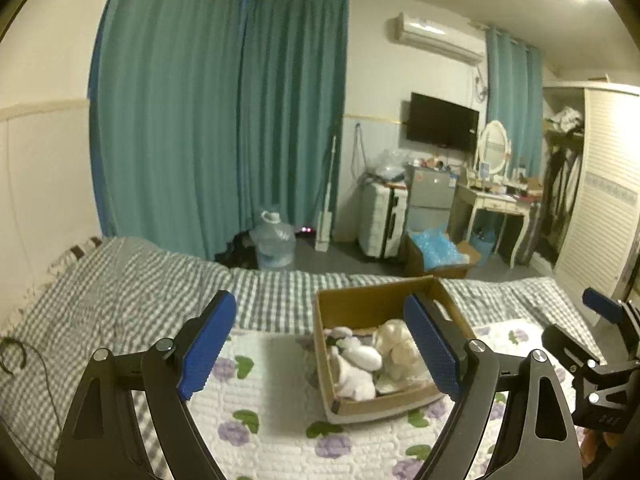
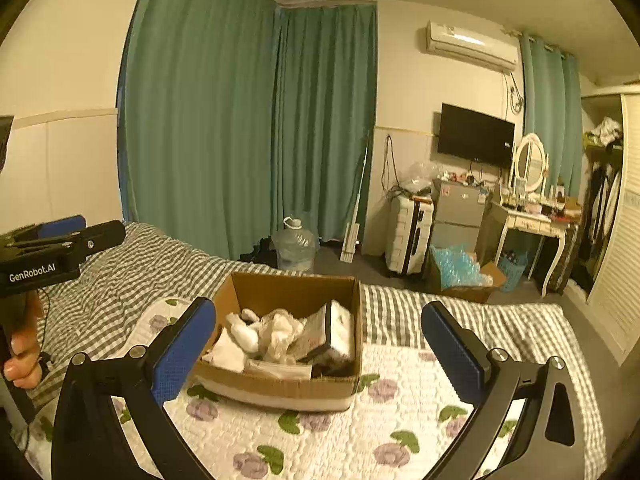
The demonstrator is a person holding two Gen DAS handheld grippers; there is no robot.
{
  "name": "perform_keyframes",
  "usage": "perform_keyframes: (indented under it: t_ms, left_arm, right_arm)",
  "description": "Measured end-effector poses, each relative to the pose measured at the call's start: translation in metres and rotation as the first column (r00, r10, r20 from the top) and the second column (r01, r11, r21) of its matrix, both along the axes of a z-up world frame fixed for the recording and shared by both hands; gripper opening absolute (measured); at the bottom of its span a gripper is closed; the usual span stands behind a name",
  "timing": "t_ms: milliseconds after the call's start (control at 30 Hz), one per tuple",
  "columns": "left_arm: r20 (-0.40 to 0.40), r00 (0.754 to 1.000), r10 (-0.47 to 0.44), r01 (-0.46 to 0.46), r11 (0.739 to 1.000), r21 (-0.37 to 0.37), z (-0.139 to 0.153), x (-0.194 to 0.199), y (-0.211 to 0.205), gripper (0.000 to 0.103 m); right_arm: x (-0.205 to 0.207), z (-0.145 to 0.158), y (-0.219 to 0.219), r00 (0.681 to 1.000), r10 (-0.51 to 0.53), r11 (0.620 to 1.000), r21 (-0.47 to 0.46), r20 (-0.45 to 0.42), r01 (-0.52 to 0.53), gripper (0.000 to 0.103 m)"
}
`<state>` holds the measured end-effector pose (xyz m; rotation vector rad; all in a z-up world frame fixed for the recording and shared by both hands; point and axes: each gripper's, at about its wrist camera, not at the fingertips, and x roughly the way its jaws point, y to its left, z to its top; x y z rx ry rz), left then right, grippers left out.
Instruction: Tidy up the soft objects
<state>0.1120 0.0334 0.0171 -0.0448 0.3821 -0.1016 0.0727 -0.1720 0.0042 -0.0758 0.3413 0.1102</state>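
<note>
A brown cardboard box (image 1: 352, 304) sits on a white flowered quilt (image 1: 272, 432) on the bed. It holds several soft items: white plush pieces (image 1: 354, 364) and a cream plush toy (image 1: 398, 346). In the right wrist view the box (image 2: 280, 390) also holds a folded white and dark item (image 2: 330, 332). My left gripper (image 1: 320, 344) is open and empty, held above the quilt just left of the box. My right gripper (image 2: 320, 354) is open and empty, facing the box from the near side. The left gripper's body also shows in the right wrist view (image 2: 52, 248), and the right gripper in the left wrist view (image 1: 600, 360).
A grey checked blanket (image 1: 120, 280) covers the far part of the bed. Beyond the bed stand a water jug (image 1: 275, 240), a suitcase (image 1: 382, 220), a box of blue packing (image 1: 438, 254), a dressing table (image 1: 500, 204) and teal curtains (image 1: 220, 120).
</note>
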Motion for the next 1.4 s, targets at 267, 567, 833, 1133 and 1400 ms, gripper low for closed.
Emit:
perform_keyframes:
  t_ms: [267,567,833,1133,1400]
  left_arm:
    - [-0.064,0.998,-0.003,0.005,1.000,0.030,-0.040,0.007,-0.009,0.087]
    - [-0.116,0.993,0.025,-0.020,0.999,0.051,-0.071,0.017,-0.006,0.087]
    - [-0.150,0.989,0.010,-0.002,0.998,0.056,-0.078,0.021,-0.005,0.087]
    - [-0.137,0.991,-0.006,0.016,0.997,0.070,-0.073,0.015,-0.011,0.087]
    - [-0.130,0.991,-0.011,0.021,0.996,0.081,-0.072,0.011,-0.012,0.087]
  right_arm:
    - [0.005,-0.033,-0.001,0.997,-0.022,0.999,-0.026,-0.070,0.020,0.103]
    - [0.021,-0.063,-0.004,0.991,-0.023,1.000,-0.024,-0.134,0.020,0.103]
    - [0.025,-0.070,-0.002,0.989,-0.016,1.000,-0.018,-0.145,0.014,0.103]
    - [0.024,-0.069,-0.002,0.989,-0.020,1.000,-0.014,-0.150,0.018,0.103]
    - [0.023,-0.068,-0.002,0.989,-0.022,1.000,-0.013,-0.147,0.020,0.103]
